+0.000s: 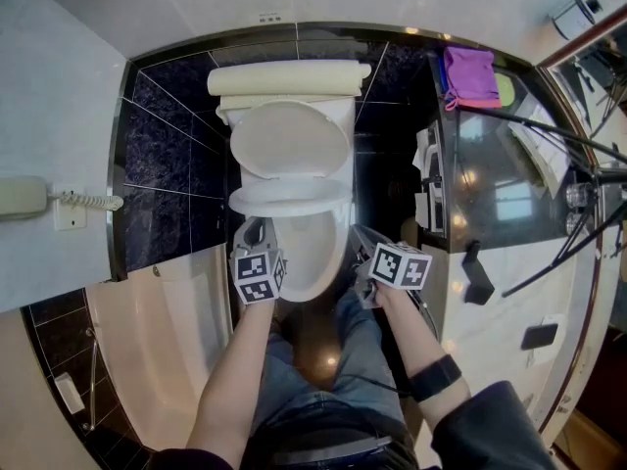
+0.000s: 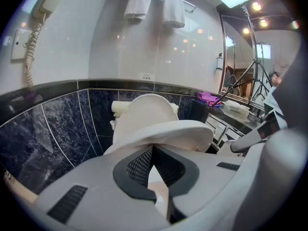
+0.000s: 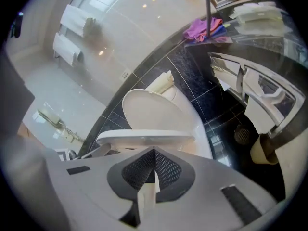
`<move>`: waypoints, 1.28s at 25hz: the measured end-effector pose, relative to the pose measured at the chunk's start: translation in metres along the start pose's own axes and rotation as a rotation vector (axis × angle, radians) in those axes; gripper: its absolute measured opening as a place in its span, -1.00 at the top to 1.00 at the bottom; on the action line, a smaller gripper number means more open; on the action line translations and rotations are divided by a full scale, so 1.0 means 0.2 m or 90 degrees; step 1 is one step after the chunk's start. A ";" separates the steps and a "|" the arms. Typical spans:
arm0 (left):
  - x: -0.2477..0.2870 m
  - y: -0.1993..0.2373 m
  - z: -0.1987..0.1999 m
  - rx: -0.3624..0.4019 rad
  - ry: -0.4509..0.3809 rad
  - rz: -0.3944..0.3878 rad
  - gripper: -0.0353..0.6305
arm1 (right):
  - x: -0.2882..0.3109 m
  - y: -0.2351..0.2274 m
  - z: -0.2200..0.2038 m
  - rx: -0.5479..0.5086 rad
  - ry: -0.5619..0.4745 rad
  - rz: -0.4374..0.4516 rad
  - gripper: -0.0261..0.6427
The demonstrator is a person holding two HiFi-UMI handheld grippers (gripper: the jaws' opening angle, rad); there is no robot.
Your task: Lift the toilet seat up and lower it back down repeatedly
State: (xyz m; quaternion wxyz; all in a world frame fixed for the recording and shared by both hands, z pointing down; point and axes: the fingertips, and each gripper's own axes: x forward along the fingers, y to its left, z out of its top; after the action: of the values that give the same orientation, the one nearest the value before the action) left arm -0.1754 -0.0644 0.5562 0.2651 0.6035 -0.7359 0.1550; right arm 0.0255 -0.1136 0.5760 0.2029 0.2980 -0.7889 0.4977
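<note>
The white toilet seat [image 1: 289, 196] is partly raised, its front edge off the bowl [image 1: 318, 253]. Behind it the lid [image 1: 289, 140] stands up against the tank. My left gripper [image 1: 253, 231] is at the seat's front left. In the left gripper view its tips [image 2: 153, 147] meet just under the seat's rim [image 2: 168, 131], with nothing between them. My right gripper [image 1: 361, 236] is off the bowl's right side, apart from the seat. In the right gripper view it [image 3: 154, 150] is shut and empty, with the seat's edge [image 3: 144, 138] just beyond it.
A bathtub [image 1: 147, 331] lies to the left and a wall phone [image 1: 24, 197] hangs above it. A vanity counter [image 1: 490, 194] with a purple cloth [image 1: 470, 74] and a tripod [image 1: 558, 135] stands to the right. The person's legs [image 1: 343, 360] are in front of the bowl.
</note>
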 end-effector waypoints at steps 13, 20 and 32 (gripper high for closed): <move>0.43 0.10 0.40 0.057 -0.062 0.029 0.89 | -0.08 0.03 0.18 -0.200 -0.009 0.000 0.88; 0.56 0.13 0.47 0.073 -0.055 0.033 0.89 | -0.08 0.02 0.25 -0.227 -0.016 -0.003 0.88; 0.19 0.06 0.43 0.107 -0.040 0.000 0.89 | -0.16 0.19 0.24 -0.281 -0.034 -0.015 0.88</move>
State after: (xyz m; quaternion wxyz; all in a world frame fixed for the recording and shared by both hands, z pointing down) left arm -0.2099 -0.1385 0.5092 0.1905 0.6279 -0.7283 0.1974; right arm 0.0224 -0.1367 0.5113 0.2484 0.2688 -0.8801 0.3025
